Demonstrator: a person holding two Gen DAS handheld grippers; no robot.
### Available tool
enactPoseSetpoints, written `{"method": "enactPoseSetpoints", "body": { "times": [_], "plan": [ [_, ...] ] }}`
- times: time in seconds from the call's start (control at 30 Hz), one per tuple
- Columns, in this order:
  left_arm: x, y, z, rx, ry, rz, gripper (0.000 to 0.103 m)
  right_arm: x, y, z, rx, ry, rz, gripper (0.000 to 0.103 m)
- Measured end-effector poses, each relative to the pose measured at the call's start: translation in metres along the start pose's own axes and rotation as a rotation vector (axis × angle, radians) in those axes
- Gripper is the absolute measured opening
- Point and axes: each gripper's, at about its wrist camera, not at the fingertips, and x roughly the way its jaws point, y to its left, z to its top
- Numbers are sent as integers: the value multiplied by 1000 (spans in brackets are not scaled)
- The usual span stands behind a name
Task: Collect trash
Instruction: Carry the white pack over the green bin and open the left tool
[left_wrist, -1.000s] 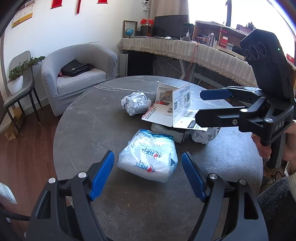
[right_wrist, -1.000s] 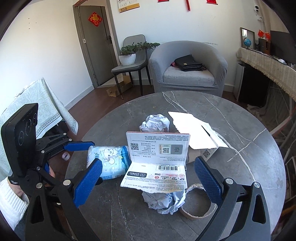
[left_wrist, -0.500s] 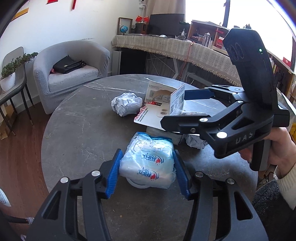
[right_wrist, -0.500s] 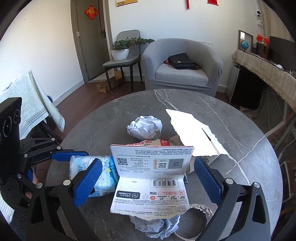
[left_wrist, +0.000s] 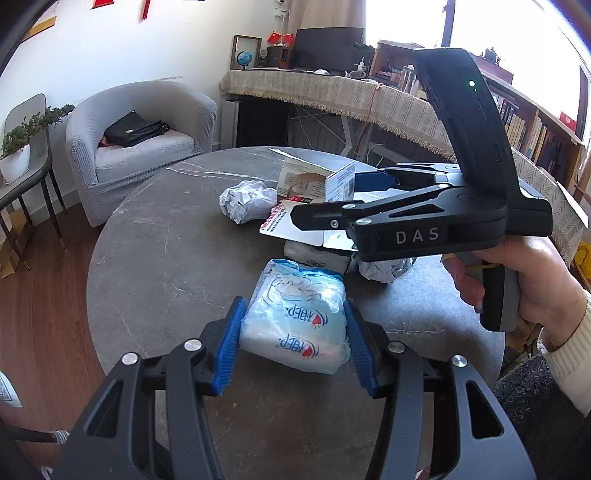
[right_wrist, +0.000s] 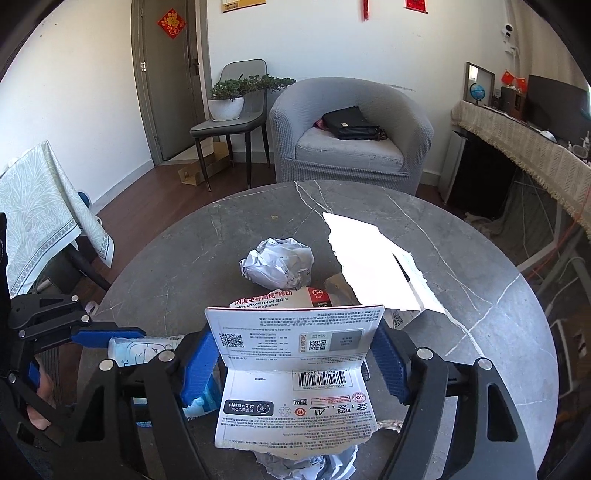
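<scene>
Left gripper (left_wrist: 293, 338) now clamped on tissue pack (left_wrist: 297, 317); right gripper (right_wrist: 295, 360) closing around card packaging (right_wrist: 295, 376), pads not yet pressing; paper ball (right_wrist: 277, 264) at 12 o'clock waits.

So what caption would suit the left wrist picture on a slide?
Left gripper clamps a tissue pack on the round table while the right gripper closes around a card package.
</scene>
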Motion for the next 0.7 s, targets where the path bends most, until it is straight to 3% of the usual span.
{"method": "enactPoseSetpoints", "body": {
  "times": [0.13,0.27,0.43,0.7],
  "plan": [
    [-20,6,-1,-36,-42,-10,56,-12,5,4,-6,-3,2,76],
    [-45,16,-1,-77,-88,21,56,-35,16,11,-2,-60,28,76],
    [-79,28,-9,-125,-132,97,56,-28,37,9,25,-67,91,76],
    [-117,52,-43,-214,-129,245,56,-30,95,16,-31,-88,175,76]
  ]
}}
